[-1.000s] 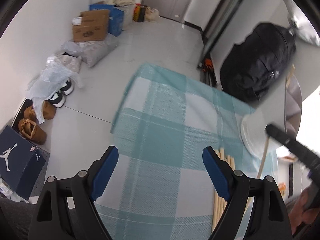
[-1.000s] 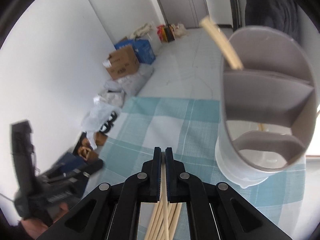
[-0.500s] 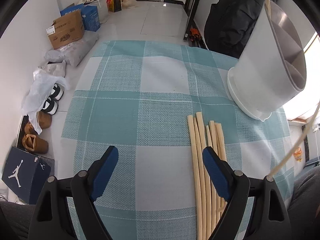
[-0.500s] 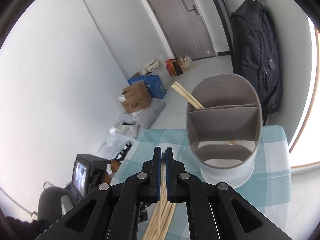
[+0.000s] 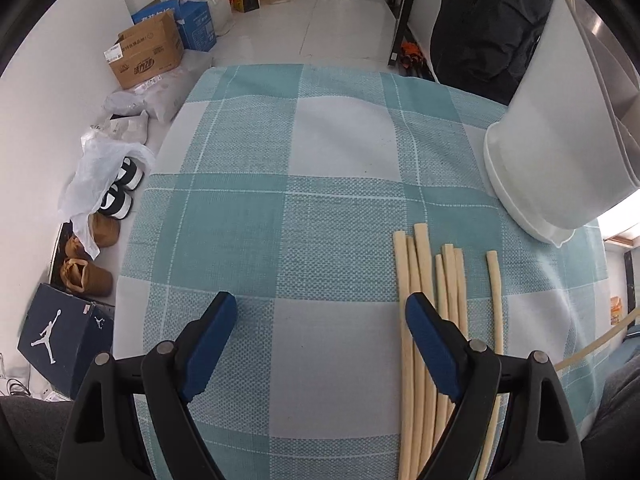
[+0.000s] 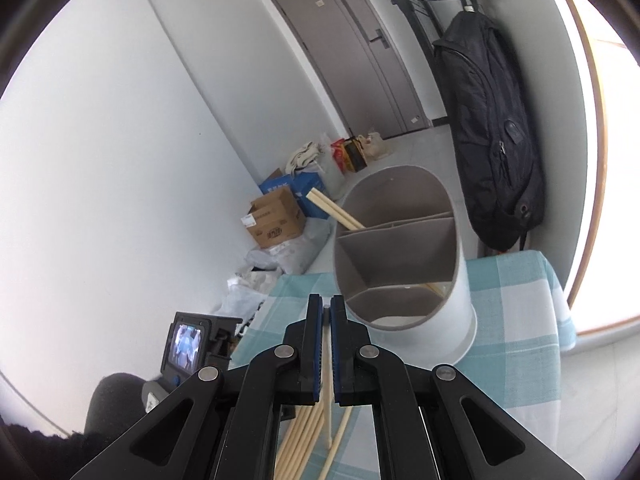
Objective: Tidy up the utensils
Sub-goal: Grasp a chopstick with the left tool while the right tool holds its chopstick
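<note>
7 loose chopsticks [image 5: 436,320] lie on the checked cloth [image 5: 280,184], near the white divided holder [image 6: 404,264], which already contains 2. Right gripper [image 6: 327,312]: jaws pinching 1 chopstick [image 6: 328,396], raised short of the holder. Left gripper [image 5: 320,340]: jaws spread, empty, over the cloth. Risk: the thin stick swivels in the pinch and strikes the rim.

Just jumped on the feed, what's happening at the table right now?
A person is sorting chopsticks into a white divided holder on the checked tablecloth. The right gripper is shut on one chopstick, pointed toward the holder, which already has two chopsticks leaning in its back section. The left gripper hangs open over the cloth, beside the loose chopsticks on the table, holding nothing.
</note>
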Tool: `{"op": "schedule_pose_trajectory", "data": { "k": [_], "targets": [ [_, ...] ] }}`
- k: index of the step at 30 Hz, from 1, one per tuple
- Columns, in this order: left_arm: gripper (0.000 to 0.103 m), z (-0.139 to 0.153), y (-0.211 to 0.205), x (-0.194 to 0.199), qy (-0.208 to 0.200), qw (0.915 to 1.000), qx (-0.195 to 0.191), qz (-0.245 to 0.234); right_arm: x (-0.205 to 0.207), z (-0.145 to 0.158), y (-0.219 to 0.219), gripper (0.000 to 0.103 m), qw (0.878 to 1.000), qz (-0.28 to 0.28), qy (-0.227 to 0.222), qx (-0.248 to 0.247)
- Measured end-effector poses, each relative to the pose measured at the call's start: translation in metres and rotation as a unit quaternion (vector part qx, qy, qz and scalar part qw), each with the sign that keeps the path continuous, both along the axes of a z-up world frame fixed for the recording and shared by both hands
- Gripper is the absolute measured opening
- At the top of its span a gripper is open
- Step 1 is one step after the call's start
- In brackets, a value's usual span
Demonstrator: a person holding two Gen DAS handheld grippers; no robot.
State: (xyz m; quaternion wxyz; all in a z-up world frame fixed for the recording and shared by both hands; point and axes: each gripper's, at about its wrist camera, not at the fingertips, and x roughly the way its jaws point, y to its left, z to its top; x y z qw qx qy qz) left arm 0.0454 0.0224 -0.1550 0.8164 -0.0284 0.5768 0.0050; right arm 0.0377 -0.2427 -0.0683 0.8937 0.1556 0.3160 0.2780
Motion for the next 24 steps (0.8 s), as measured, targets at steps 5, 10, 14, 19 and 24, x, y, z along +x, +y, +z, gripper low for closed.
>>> {"op": "schedule_pose_trajectory", "data": {
  "k": [5,10,14,19,24],
  "targets": [
    [0.085,-0.002,-0.015,0.006,0.005,0.9992,0.038,-0.015,0.005,0.001,-0.012,0.003,1.0,-0.005,0.005,0.019],
    [0.082,-0.003,-0.012,0.015,0.015,0.9995,0.026,-0.013,0.006,0.002,-0.021,0.003,0.999,-0.007,0.006,0.033],
    [0.068,0.0,-0.017,0.023,0.015,0.9993,0.024,-0.025,0.008,0.0,-0.027,0.003,0.999,-0.007,0.018,0.048],
    [0.031,0.004,-0.03,0.029,0.012,0.9984,0.021,-0.051,0.007,0.004,-0.03,0.003,0.999,-0.007,0.012,0.051],
    [0.003,0.006,-0.036,0.031,0.016,0.9977,0.006,-0.065,0.008,0.002,-0.032,0.003,0.998,-0.011,0.021,0.053]
  ]
}}
